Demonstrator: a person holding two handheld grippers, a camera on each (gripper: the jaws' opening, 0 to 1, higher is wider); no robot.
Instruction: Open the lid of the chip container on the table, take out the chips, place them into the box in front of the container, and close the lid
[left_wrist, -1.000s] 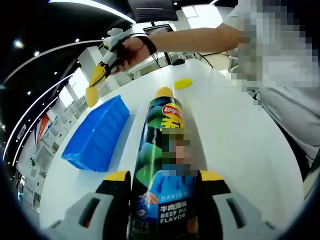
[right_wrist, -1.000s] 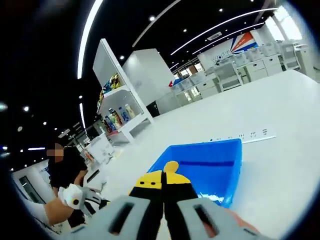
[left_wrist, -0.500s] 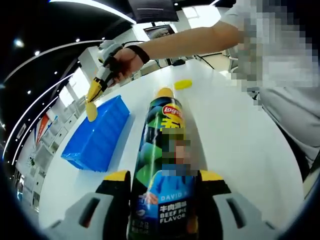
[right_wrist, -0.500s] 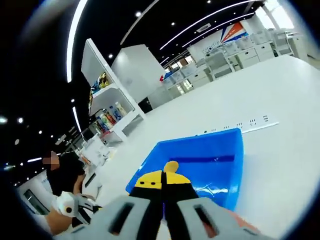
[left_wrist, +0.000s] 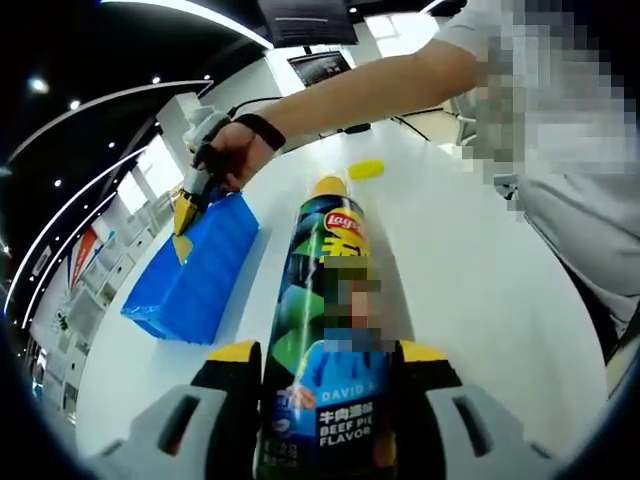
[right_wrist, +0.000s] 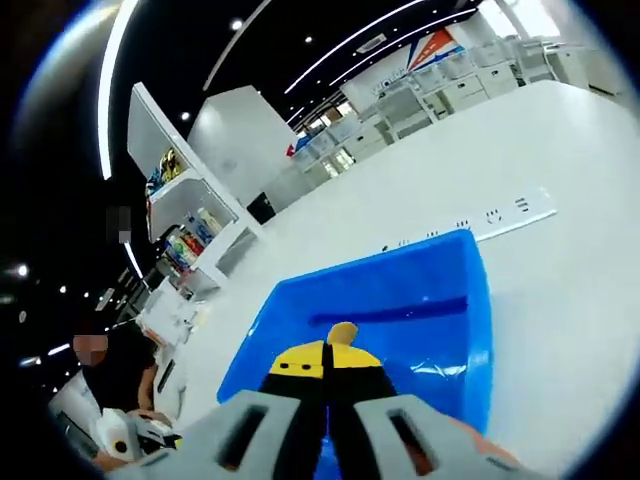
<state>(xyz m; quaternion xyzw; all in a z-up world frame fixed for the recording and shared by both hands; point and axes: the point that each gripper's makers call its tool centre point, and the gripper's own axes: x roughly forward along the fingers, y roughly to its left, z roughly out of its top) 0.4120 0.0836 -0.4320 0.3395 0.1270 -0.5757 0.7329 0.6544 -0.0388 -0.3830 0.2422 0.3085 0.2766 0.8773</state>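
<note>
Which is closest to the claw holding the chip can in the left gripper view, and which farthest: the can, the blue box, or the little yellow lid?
1. Chip can: clamped in the left claw.
2. Blue box: ahead, to the left.
3. Yellow lid: far end of the table, beyond the can's open top.

**A large showroom-style hall**

Dark ceiling with long curved light strips (right_wrist: 330, 60) and spotlights. White display shelving (right_wrist: 190, 225) holds colourful packaged goods (bottles and bags, too small to read). Rows of white desks (right_wrist: 470, 85) stand farther back, beyond a broad white tabletop (right_wrist: 560, 230) carrying a power strip (right_wrist: 480, 222).
</note>
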